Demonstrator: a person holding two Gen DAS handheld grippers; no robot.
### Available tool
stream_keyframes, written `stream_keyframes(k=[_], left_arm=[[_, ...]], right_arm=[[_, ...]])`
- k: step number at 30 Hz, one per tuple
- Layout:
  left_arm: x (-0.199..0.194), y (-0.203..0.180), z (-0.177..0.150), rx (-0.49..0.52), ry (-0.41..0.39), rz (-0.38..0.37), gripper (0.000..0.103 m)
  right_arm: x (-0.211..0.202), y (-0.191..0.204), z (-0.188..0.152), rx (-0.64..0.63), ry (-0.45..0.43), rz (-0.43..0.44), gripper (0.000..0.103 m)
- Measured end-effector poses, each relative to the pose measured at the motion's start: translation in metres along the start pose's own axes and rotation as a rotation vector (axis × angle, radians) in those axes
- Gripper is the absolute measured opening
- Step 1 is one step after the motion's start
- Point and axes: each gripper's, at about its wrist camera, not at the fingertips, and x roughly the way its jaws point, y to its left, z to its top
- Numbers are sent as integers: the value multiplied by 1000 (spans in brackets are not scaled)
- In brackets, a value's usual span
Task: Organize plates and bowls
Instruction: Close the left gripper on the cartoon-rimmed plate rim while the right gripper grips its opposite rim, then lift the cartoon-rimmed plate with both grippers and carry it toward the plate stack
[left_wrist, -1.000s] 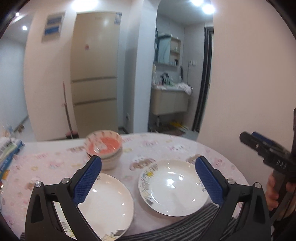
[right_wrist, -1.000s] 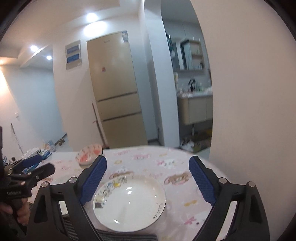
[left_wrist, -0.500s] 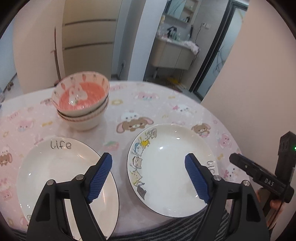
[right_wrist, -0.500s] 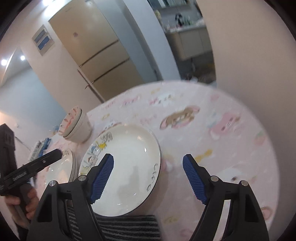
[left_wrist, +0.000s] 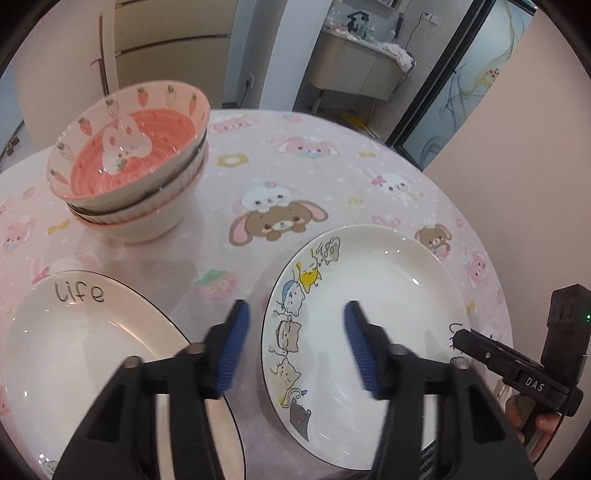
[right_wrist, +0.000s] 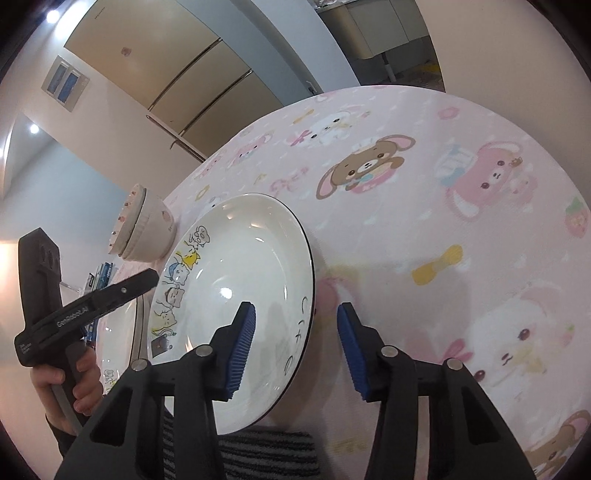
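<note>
Straddling both sides of the cat plate (left_wrist: 373, 295), I have my left gripper (left_wrist: 295, 347) over its cartoon-cat rim and my right gripper (right_wrist: 295, 343) over the opposite rim, the one lettered in black. Both sets of jaws have just been closing, yet neither presses on anything: each is released, with the plate's edge between the blue pads.

I judge this plate to be glazed ceramic: stiff, fairly heavy, slick under rubber and quick to chip. The thin raised rim is the only hold, so I should bite deep on it and keep the plate level.

It lies at the near edge of the table (left_wrist: 332, 166), just beside the second plate (left_wrist: 81, 350), marked "life", at the near left edge. Three stacked bowls (left_wrist: 136, 177) stand farther back on the left.

My left view shows the bowls' pink insides and the second plate's whole face. My right view shows only slivers of those, but reveals the bare right half of the table.
</note>
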Motion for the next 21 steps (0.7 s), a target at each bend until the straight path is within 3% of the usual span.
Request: stream_keyframes(k=[4,9,21], left_arm=[[12,0,-1,18,39,-1,39],[23,2,-6,49,59,69,16],[23,6,-6,108,68,22,15]], right_arm=[[6,-3,2,13,25,34,19],[12,-11,0,40,48,57,16],[14,-4,2,-6,65,45,15]])
